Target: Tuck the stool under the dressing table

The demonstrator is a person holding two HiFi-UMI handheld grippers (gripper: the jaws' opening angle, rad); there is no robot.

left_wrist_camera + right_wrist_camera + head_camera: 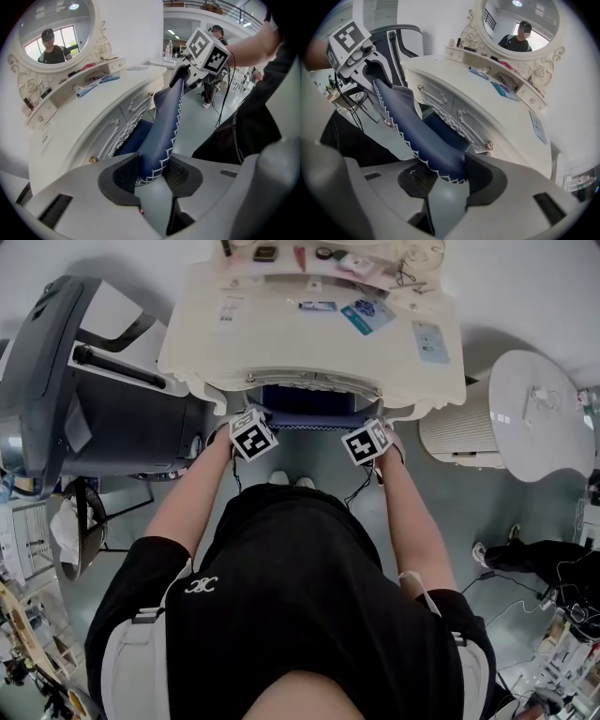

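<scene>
The stool (314, 407) has a dark blue cushion with white zigzag stitching, and most of it lies under the white dressing table (281, 343). Only its near edge shows in the head view. My left gripper (255, 425) holds the cushion's left end and my right gripper (367, 434) its right end. In the left gripper view the cushion rim (164, 126) runs between the pads of the left gripper (150, 176), which are closed on it. The right gripper (445, 180) is likewise shut on the cushion rim (426, 145). The stool's legs are hidden.
A large grey machine (66, 381) stands just left of the table. At right are a white ribbed appliance (459, 432) and a round white top (539, 413). Small items and cards lie on the tabletop (370, 310). Cables trail on the floor at lower right (525, 596).
</scene>
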